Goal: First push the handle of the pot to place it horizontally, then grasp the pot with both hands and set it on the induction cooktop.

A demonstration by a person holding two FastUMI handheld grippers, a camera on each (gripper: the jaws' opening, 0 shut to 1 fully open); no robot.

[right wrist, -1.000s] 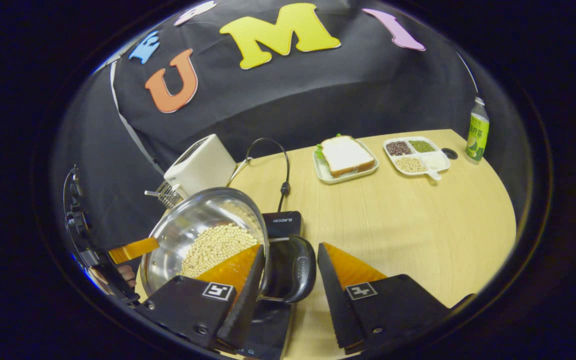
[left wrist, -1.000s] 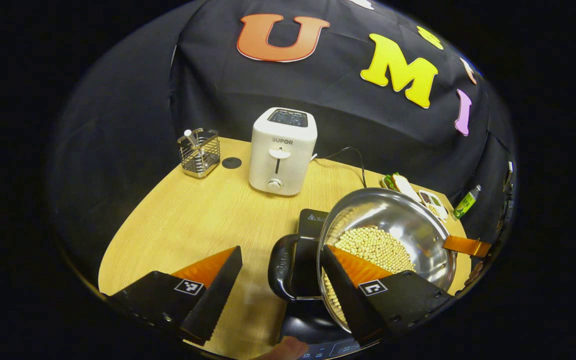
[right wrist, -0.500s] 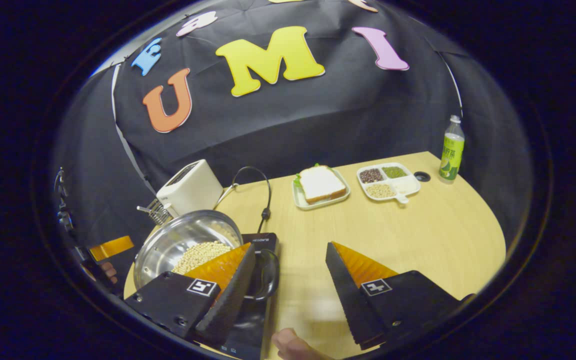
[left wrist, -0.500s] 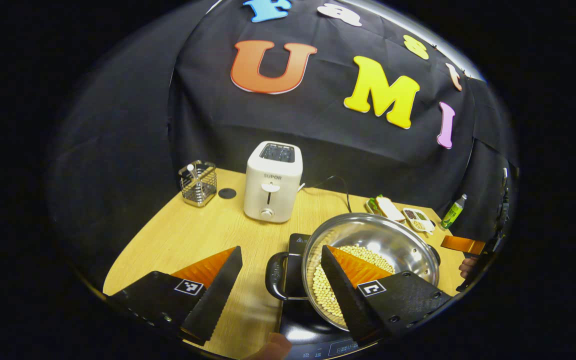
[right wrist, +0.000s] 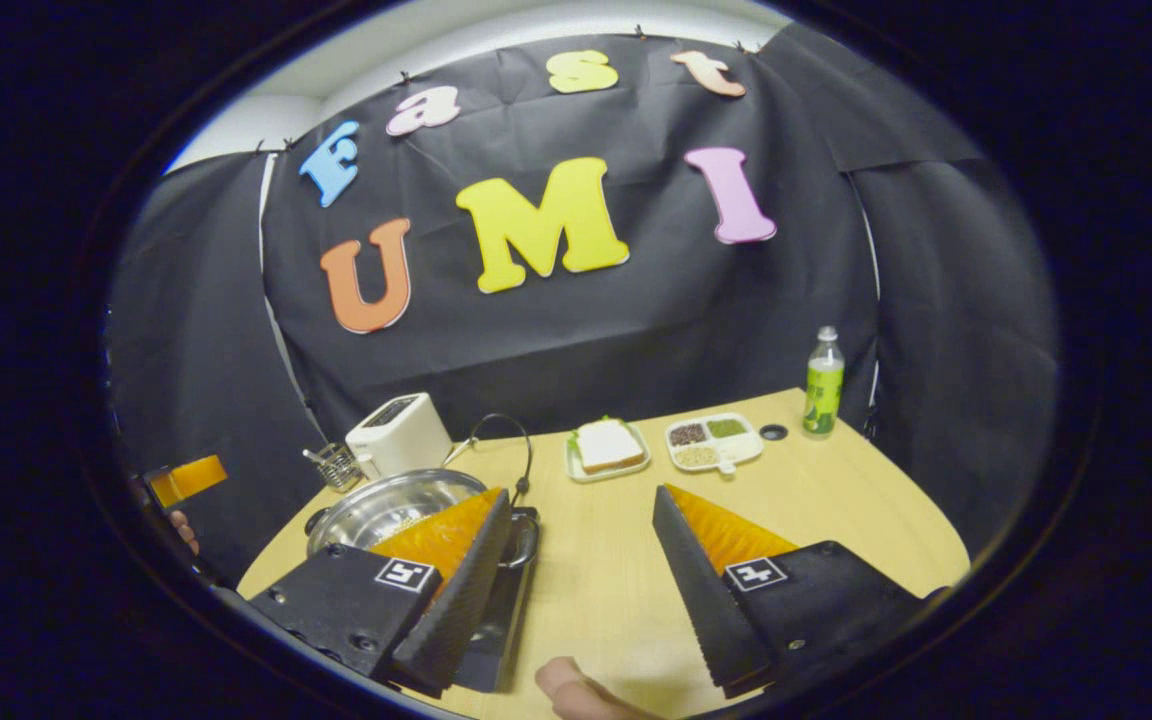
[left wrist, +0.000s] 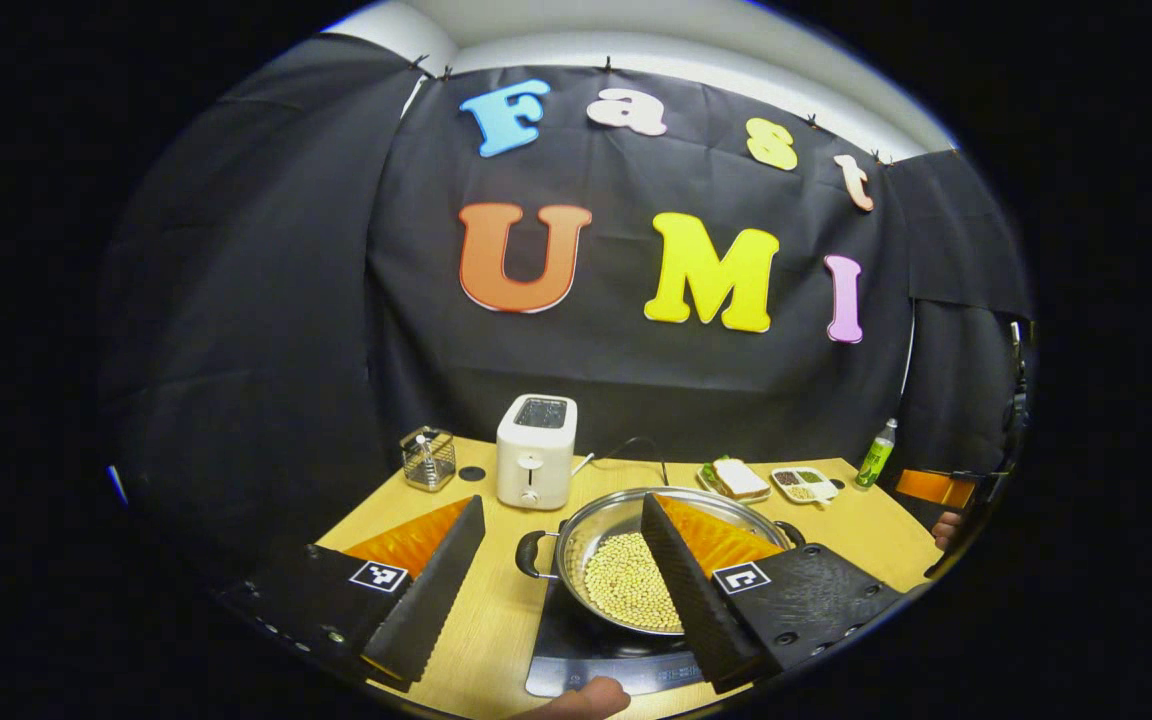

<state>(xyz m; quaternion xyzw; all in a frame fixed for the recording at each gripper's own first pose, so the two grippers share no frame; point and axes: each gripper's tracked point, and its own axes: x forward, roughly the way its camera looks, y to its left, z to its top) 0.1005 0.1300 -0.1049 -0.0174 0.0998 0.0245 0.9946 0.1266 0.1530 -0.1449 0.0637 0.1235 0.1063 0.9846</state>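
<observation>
Resting pot (left wrist: 626,575) centred on cooktop (left wrist: 586,665)

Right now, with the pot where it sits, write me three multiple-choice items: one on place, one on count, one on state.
1. Where does the pot rest?
A. on the induction cooktop
B. on the toaster
C. on the sandwich plate

2. How many pot handles show in the left gripper view?
A. none
B. two
C. four

3. How do the left tool and right tool stand?
A. both clamped on the pot
B. both open, off the pot
C. one open, one clamped on the pot

Key: 1 A, the pot's base sits on the dark cooktop; 2 B, one black handle shows at each side of the rim; 3 B, each tool's fingers are spread with nothing between them.
</observation>
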